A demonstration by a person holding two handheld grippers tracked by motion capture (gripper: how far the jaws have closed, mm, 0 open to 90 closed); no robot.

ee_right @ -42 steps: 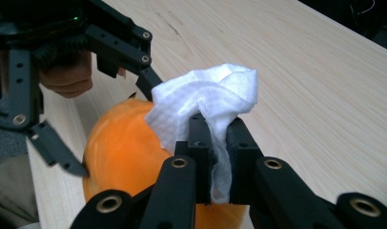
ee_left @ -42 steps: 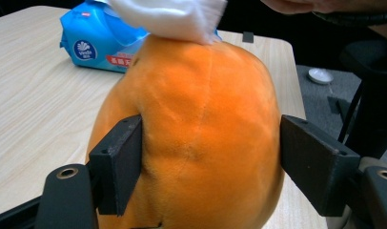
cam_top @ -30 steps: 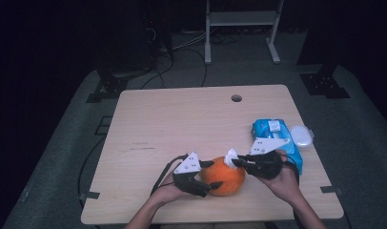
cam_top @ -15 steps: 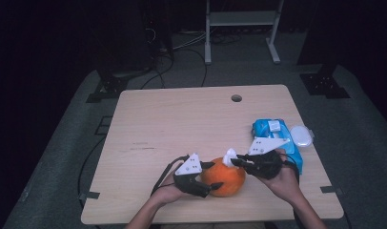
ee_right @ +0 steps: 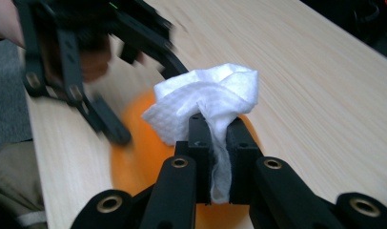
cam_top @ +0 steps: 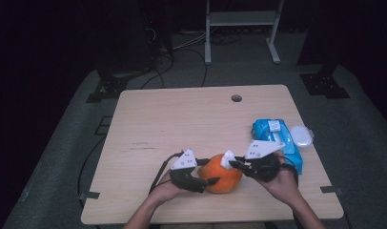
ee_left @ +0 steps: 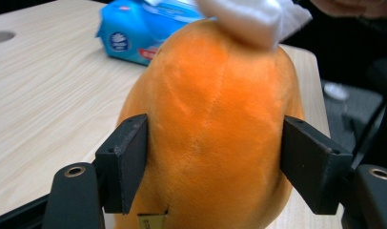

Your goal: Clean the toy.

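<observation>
The left gripper (cam_top: 203,180) clamps its part-open fingers (ee_left: 125,160) around the orange plush toy (cam_top: 221,172) near the surface's (cam_top: 182,124) front edge, steadying it so the right gripper (cam_top: 234,163), pinched tight on a white wipe (ee_right: 206,98), can rub its top.

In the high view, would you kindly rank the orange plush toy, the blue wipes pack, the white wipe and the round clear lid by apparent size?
1. blue wipes pack and orange plush toy: alike, unranked
2. round clear lid
3. white wipe, bunched
</observation>
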